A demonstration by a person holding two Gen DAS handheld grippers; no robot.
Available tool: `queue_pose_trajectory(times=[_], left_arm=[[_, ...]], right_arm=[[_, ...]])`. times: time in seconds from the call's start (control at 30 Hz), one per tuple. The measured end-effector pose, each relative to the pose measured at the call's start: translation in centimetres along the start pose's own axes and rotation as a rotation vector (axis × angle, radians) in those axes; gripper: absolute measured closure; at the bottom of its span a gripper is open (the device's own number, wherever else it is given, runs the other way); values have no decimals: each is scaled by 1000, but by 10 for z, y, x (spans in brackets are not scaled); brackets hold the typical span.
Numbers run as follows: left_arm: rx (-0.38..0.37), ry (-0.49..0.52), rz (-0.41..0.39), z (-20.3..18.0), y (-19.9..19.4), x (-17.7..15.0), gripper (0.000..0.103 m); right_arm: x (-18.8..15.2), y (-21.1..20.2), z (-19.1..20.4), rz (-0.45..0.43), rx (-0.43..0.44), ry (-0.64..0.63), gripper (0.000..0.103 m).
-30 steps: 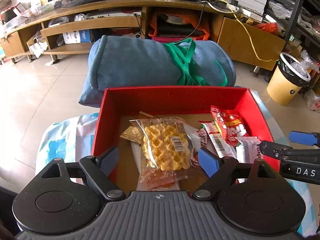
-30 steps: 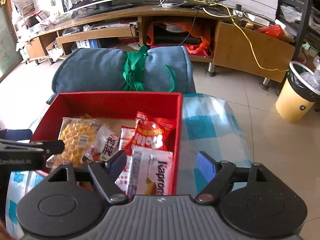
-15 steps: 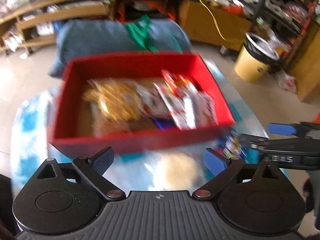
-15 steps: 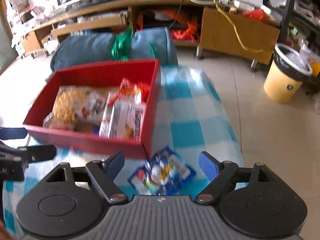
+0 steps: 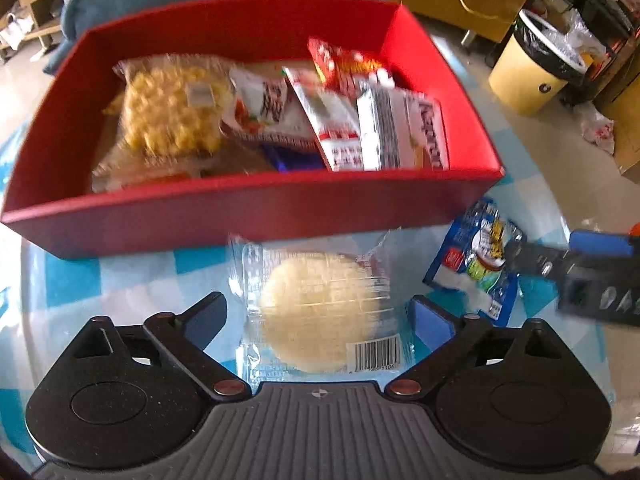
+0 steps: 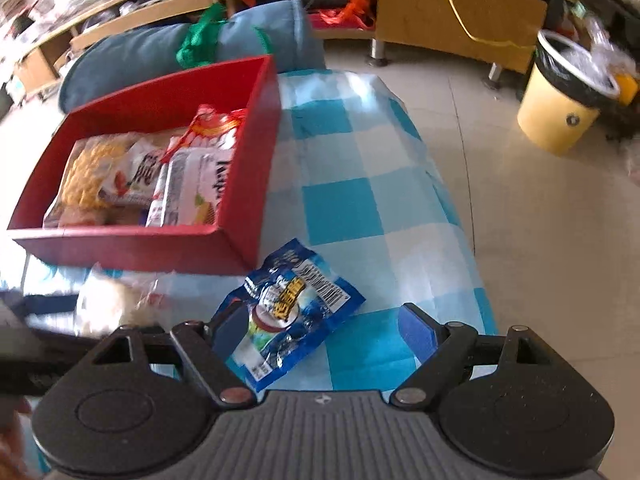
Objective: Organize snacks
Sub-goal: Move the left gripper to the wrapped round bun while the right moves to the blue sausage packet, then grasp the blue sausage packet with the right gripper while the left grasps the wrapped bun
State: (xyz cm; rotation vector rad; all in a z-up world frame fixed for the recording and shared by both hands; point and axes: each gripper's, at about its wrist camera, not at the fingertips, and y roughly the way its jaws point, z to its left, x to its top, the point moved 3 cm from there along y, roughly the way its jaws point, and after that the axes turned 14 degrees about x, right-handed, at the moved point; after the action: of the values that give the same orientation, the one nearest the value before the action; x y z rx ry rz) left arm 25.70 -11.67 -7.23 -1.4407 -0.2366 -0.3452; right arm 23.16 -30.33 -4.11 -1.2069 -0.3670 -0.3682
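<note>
Straddling the round pastry packet (image 5: 320, 312) with my left gripper (image 5: 316, 316), jaws released; my right gripper (image 6: 324, 328), also released, frames the blue snack packet (image 6: 288, 312), both beside the red box (image 5: 256, 208).

Red box (image 5: 248, 208), blue-and-white checked cloth (image 6: 344, 200), blue snack packet (image 6: 288, 312), pale yellow bin (image 6: 556, 120)

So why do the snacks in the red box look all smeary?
Left wrist view: motion blur smears the packets in the red box, while the round cake packet stays clearer. Right wrist view: the background is streaky, the blue packet readable, and the fisheye lens bends straight edges.
</note>
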Motion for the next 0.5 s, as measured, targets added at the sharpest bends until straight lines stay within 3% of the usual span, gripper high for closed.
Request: queue_pose_trajectory(times=[0.07,0.13,0.3,0.5], left_arm=[[-2,-3,12,1,3,-2,17],[15,11,0,4,-1,-4,22],[21,4,9,22,-8,-12,25],[-4,-10,33,38,-10,-19,24]], right_arm=[[1,0,-2,-5,-6,12,25],[1,3,-2,3,-7,14,25],[0,19,-2,42,7,60,25],[3,29,2,1,66,182,25]])
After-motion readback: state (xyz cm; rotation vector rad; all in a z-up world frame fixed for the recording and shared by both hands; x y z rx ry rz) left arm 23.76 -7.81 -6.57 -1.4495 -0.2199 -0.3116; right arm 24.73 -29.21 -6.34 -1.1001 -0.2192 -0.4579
